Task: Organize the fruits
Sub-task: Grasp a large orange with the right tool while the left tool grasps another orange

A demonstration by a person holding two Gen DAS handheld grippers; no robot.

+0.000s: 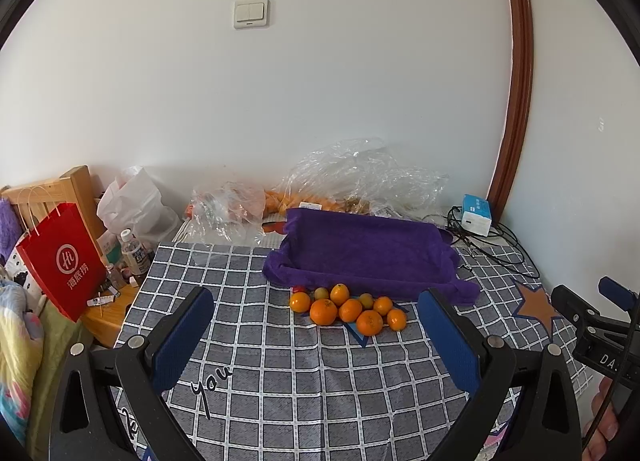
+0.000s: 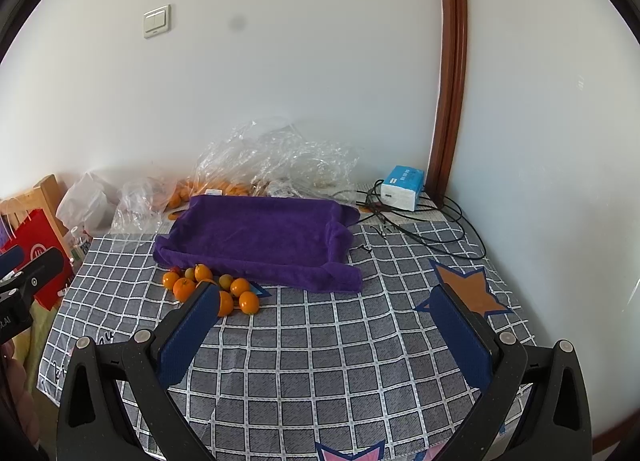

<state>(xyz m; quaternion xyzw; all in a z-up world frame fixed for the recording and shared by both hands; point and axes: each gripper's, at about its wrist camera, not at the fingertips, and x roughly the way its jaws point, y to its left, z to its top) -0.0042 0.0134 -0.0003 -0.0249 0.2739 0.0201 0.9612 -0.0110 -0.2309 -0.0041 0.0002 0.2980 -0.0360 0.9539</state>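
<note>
Sitting outside the purple towel-lined tray (image 1: pixel 368 249), oranges (image 1: pixel 348 307); each hand-held gripper (image 1: pixel 316 335) (image 2: pixel 326 331) wide, empty.

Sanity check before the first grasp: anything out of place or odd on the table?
Yes. The oranges lie loose on the checked tablecloth, clustered against the front edge of the purple towel-lined tray, which holds no fruit. Crumpled plastic bags and black cables clutter the back.
</note>
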